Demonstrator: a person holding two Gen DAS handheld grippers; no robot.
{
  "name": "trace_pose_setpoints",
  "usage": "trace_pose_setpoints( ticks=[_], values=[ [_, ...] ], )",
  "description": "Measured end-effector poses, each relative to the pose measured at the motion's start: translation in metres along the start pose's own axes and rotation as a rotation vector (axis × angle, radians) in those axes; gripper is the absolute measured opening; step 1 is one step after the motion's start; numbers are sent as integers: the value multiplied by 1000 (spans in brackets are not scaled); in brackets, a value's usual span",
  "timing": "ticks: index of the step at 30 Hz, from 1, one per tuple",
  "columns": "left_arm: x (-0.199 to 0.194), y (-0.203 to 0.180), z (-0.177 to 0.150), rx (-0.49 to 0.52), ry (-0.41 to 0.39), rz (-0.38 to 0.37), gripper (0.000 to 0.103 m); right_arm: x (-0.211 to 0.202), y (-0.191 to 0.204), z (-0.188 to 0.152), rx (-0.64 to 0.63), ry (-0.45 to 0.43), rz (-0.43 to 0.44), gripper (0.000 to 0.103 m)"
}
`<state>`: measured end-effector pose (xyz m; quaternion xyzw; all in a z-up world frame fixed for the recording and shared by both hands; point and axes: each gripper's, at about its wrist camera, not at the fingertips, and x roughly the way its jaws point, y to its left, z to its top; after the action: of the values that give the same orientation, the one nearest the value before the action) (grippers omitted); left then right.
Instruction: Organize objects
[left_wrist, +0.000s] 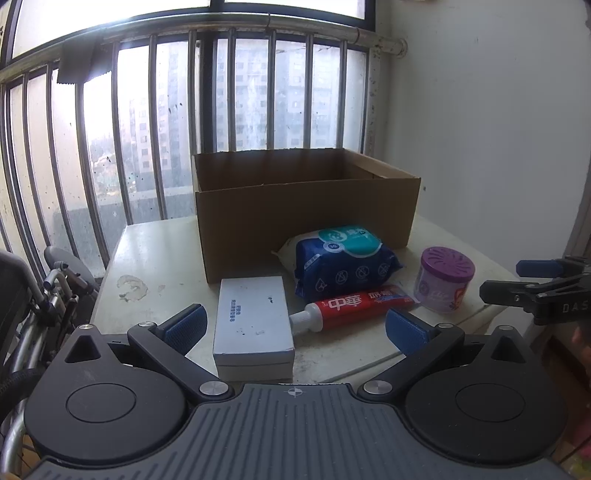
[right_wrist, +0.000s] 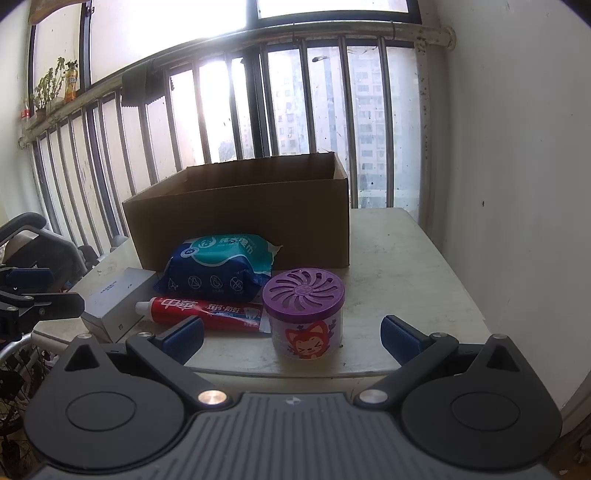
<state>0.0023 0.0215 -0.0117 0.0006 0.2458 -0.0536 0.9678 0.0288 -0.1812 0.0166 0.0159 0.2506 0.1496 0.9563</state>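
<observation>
A brown cardboard box (left_wrist: 306, 218) sits open on the white table (left_wrist: 155, 258). In front of it lie a blue wipes pack (left_wrist: 345, 262), a red toothpaste tube (left_wrist: 354, 306), a grey box (left_wrist: 253, 325) and a purple-lidded jar (right_wrist: 304, 314). The left gripper (left_wrist: 295, 328) hangs low at the table's edge, tongs wide apart around the grey box's end. The right gripper (right_wrist: 291, 334) faces the jar, tongs also apart.

Left gripper (left_wrist: 294, 328) and right gripper (right_wrist: 292, 334): black linkages showing silver screws, blue ribbed pads, grey ridged bases.
</observation>
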Motion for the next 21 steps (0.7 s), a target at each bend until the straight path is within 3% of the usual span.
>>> trace_pose_setpoints(
  ticks=[21],
  values=[
    [-1,-2,0,2,-1,1,103,0,1,1,-4,0,6,103]
  ],
)
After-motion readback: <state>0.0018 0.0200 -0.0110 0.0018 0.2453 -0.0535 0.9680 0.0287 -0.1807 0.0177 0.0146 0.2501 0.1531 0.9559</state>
